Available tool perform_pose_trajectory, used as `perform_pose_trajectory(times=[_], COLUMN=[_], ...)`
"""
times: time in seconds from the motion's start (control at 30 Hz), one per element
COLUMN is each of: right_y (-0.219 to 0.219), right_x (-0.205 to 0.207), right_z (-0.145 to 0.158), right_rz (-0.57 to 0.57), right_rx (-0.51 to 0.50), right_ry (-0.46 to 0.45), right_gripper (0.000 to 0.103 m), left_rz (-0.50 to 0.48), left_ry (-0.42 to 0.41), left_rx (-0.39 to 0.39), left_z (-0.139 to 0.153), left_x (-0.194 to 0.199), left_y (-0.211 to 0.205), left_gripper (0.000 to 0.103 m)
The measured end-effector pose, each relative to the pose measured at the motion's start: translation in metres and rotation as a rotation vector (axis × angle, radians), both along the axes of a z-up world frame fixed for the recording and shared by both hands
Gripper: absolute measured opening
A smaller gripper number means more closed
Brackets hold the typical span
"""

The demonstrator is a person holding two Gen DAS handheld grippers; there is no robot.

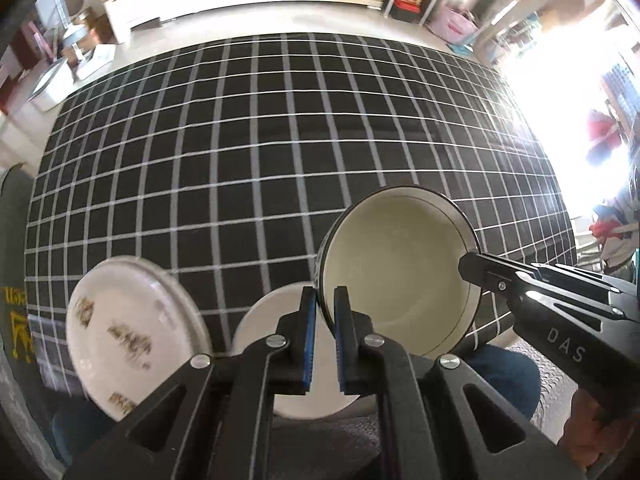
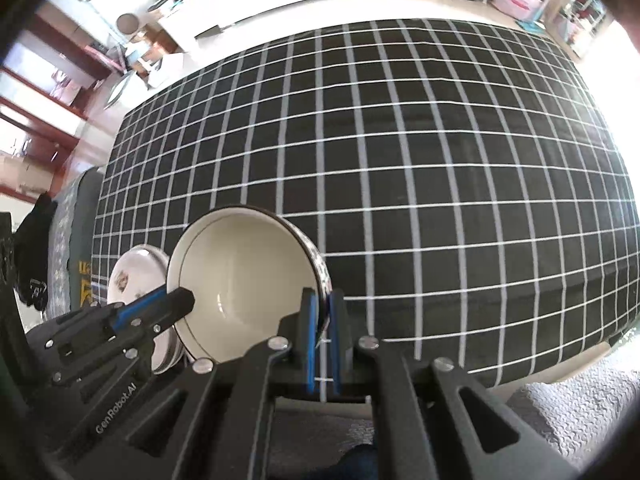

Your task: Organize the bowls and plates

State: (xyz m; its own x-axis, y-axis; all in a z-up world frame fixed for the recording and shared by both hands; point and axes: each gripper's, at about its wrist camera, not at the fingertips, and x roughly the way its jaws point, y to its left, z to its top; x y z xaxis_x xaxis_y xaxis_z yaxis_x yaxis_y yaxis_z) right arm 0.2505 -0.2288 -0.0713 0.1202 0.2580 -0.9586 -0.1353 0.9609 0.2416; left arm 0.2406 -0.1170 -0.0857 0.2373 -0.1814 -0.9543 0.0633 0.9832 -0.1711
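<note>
Two grippers clamp one bowl (image 1: 396, 272) by opposite edges of its dark-lined rim, holding it above the near edge of the black checked tablecloth (image 1: 280, 140). Left gripper (image 1: 325, 300): blue pads pinched on the rim, wall between them. Right gripper (image 2: 323, 312): clenched on the far rim, patterned outer wall visible at its pads. Bowl tilted, cream interior facing the cameras. Patterned plate (image 1: 132, 336) lies left of the bowl; a plain white dish (image 1: 272, 340) sits beneath the left gripper.
</note>
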Motion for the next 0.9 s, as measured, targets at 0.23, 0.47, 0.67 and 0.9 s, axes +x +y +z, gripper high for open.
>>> perform_pose_trajectory(times=[0.23, 0.47, 0.67, 0.9], right_y=[0.035, 0.049, 0.052, 0.052], right_x=[-0.015, -0.028, -0.031, -0.035], right_z=[-0.008, -0.018, -0.026, -0.035], right_rz=[0.054, 0.066, 0.066, 0.065], right_rx=[-0.009, -0.037, -0.067, -0.086], right_ry=[0.009, 0.027, 0.038, 0.059], right_gripper=[0.009, 0.009, 0.009, 0.009], left_rz=[0.071, 0.092, 0.09, 0.076], left_ry=[0.005, 0.029, 0.042, 0.06], left_rx=[0.007, -0.001, -0.016, -0.023], left_z=[-0.007, -0.028, -0.045, -0.058], left_x=[-0.029, -0.047, -0.053, -0.057], left_y=[0.04, 0.061, 0.065, 0.067], left_gripper=[0.007, 0.007, 0.007, 0.007])
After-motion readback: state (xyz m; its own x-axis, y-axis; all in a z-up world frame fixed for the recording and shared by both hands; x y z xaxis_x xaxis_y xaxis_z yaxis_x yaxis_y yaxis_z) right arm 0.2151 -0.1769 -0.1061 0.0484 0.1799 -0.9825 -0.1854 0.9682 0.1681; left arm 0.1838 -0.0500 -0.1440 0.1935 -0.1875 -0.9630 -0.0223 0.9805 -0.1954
